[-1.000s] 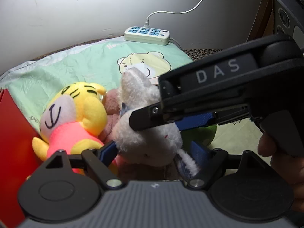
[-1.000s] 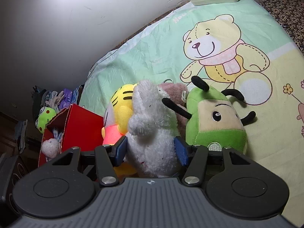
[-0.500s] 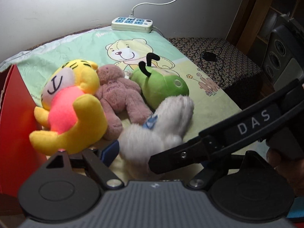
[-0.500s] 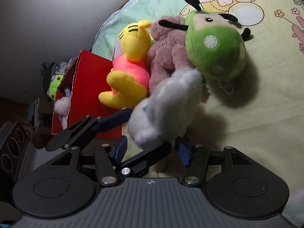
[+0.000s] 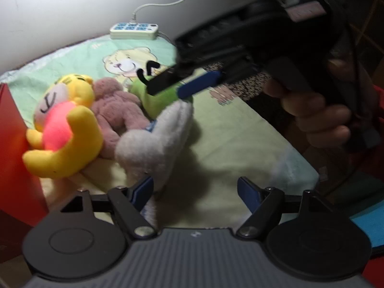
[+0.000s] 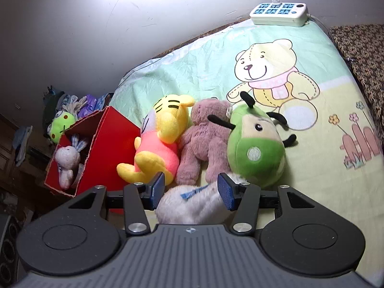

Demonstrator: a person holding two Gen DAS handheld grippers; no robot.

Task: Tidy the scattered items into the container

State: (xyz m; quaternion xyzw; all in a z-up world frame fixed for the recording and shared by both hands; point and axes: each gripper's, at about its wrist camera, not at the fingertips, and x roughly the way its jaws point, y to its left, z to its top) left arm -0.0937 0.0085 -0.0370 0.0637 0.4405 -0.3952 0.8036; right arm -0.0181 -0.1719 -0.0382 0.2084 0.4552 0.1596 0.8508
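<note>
Nearest in the right wrist view, the right gripper [image 6: 190, 192] stands over the white plush toy [image 6: 192, 204]. Its jaws are closing with the toy's body between the blue pads; the pads [image 6: 226, 192] sit at its flanks, and whether they press on it cannot be told. In the left wrist view the left gripper [image 5: 195, 192] has its jaws closing too, set wide, with only the lower end of the white toy at the left pad and bare blanket [image 5: 228, 144] across the rest of the gap. The toy lies on the blanket, not in the container.

Just beyond, three more plush toys lie side by side, touching: a yellow tiger [image 6: 165, 141] in a pink shirt, a brown bear [image 6: 206, 139] and a green bug [image 6: 256, 146] with black feelers. That makes four loose toys. The tiger leans against the wall of the red box [image 6: 105, 141], which stands at the blanket's left edge, tipped with its mouth open to the left; one small pale rabbit [image 6: 67, 160] lies inside it.

To the right of the bug the blanket is open up to its edge, where a dark patterned cover [image 6: 360, 52] begins. At the far edge, against the white wall [image 6: 96, 36], rests one white power strip [image 6: 279, 14] with its cord. Past the box a heap of other toys sits in the dark, too unclear to count.
</note>
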